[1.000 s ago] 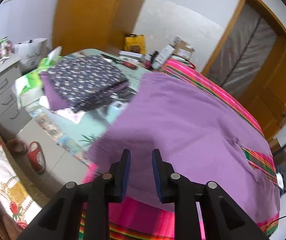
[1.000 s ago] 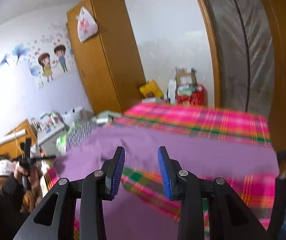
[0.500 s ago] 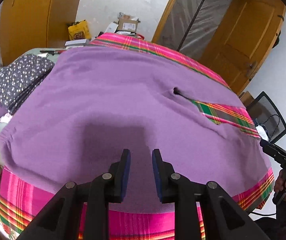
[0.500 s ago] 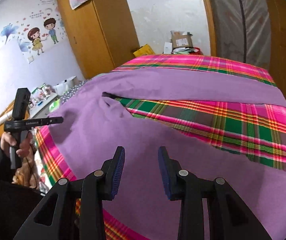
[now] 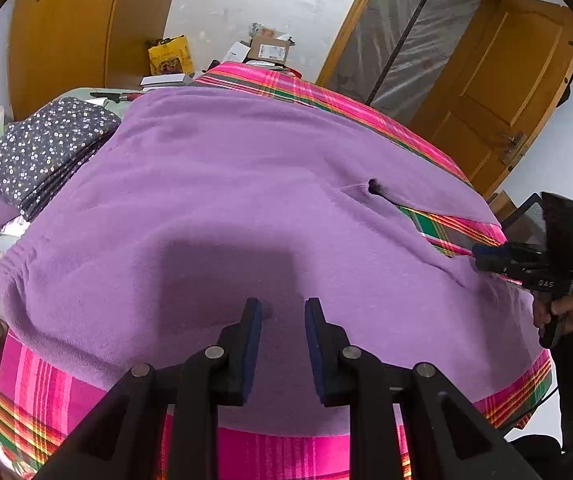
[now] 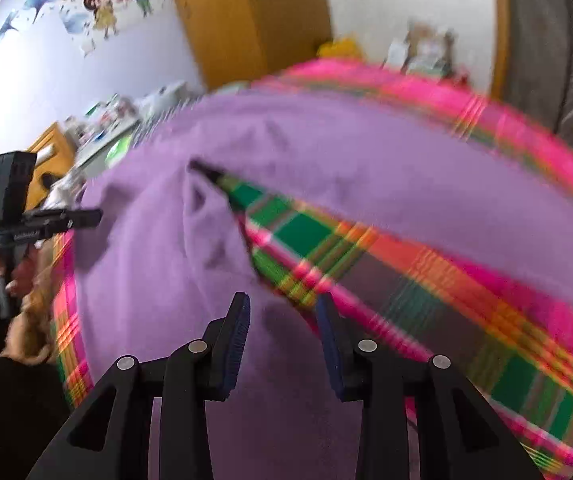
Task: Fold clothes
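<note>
A purple garment (image 5: 226,184) lies spread flat over the pink plaid bed cover (image 5: 286,452). It splits into two legs, with plaid showing in the gap. My left gripper (image 5: 282,312) hovers low over the garment's near edge, open, nothing between its pads. My right gripper (image 6: 284,312) is open over the inner edge of the near leg of the purple garment (image 6: 158,280), just below the split; that view is blurred by motion. Each gripper shows in the other's view: the right gripper (image 5: 482,254) at the right edge, the left gripper (image 6: 94,218) at the left edge.
A folded dark dotted cloth (image 5: 42,152) sits on a purple piece on a side table left of the bed. A wooden wardrobe (image 5: 66,32), boxes (image 5: 270,48) and a yellow bag stand behind. A wooden door (image 5: 506,92) is at the right.
The left gripper swung from facing the folded pile to over the purple garment, then held still. The right gripper dropped toward the garment, so the leg split looks much closer.
</note>
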The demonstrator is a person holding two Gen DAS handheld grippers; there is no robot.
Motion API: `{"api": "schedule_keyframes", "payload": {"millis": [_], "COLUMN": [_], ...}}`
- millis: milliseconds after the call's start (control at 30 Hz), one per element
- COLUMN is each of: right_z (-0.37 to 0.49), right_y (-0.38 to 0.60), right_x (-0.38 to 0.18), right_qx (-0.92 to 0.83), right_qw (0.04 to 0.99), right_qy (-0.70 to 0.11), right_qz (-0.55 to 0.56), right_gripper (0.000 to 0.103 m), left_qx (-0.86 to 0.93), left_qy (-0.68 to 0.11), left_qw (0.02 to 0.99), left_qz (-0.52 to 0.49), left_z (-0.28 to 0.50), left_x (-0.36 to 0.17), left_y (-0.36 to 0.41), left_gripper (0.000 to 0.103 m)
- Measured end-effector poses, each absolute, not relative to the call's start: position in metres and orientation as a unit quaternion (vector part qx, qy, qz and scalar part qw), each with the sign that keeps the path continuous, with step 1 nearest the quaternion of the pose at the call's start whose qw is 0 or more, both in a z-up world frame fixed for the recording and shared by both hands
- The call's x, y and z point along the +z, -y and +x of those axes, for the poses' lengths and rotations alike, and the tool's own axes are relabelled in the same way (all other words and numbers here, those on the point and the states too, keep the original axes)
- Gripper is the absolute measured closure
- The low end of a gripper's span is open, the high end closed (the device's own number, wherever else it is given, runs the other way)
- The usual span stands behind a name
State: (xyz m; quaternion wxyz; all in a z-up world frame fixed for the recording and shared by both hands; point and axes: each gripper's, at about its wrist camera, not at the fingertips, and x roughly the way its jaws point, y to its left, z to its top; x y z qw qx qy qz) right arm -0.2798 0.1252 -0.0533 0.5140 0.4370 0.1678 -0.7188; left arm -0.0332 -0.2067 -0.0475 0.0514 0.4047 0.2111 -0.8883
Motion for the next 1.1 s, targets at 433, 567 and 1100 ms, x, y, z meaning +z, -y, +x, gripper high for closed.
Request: {"api": "schedule_keyframes", "payload": {"millis": [433,567,1100], "right_z": [-0.291,-0.293,-0.278], "right_y": [-0.147,-0.153,-0.225], "right_x": [-0.073,-0.068,-0.066], "right_qx": [-0.724,-0.737,-0.778], "right_qw": [0.498,0.480,0.422], "right_qy": [-0.076,-0.065,-0.155], "right_qz": [0.471,0.472,0.439], "right_gripper": [0.096,0.084,0.075], "left_qx": [-0.883,-0.883,-0.887], "left_qy": [-0.220,-0.219,-0.211], "left_qw": [0.050,0.059,0.048], "left_qz": [0.411,0.411,0.408], "left_z": [-0.042,-0.039,-0.050], "left_x": [-0.055,-0.053,-0.044], "left_y": [0.217,0.219,0.211], "left_gripper": [0.080,0.080,0.080]}}
